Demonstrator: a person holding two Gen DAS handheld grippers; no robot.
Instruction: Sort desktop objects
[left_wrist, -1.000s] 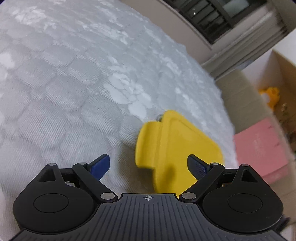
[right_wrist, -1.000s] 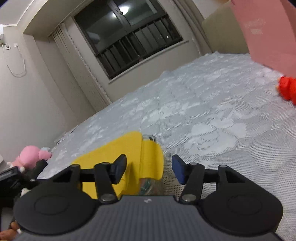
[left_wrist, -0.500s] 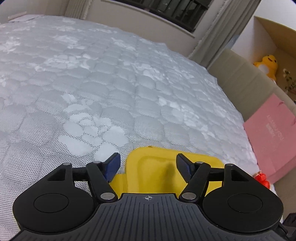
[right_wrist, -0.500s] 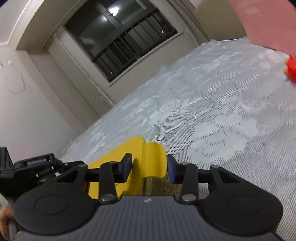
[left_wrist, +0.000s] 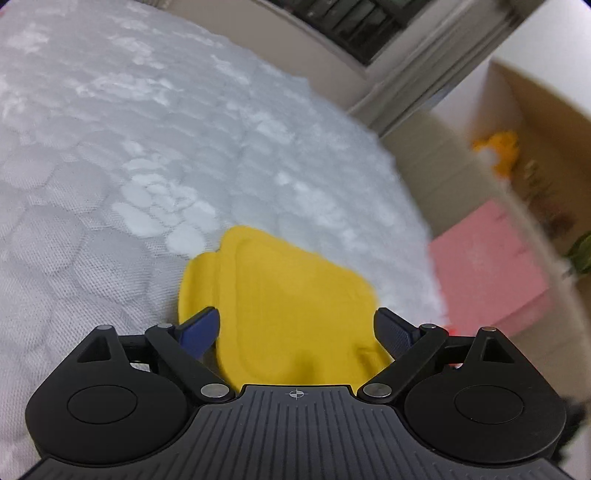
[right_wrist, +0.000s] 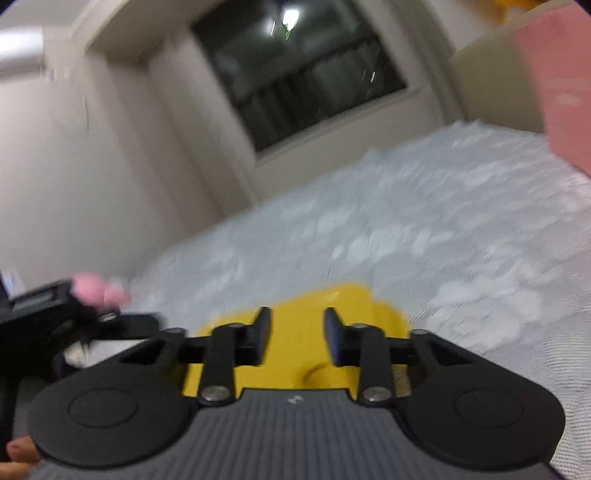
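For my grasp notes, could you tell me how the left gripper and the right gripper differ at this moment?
The left gripper stands wide, jaws opening, either side of the yellow pouch's broad body; the right gripper is far narrower, jaws closing. The left's pads flank the pouch's side edges; whether they touch is unclear. The right's pads sit over the pouch, a gap showing between them. Both are black with blue pads, above the white mattress.

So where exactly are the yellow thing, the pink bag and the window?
yellow thing (left_wrist: 291, 295), left wrist view, middle of its flat top.
pink bag (left_wrist: 487, 258), left wrist view, centre of its broad face.
window (right_wrist: 303, 74), right wrist view, the dark glass.
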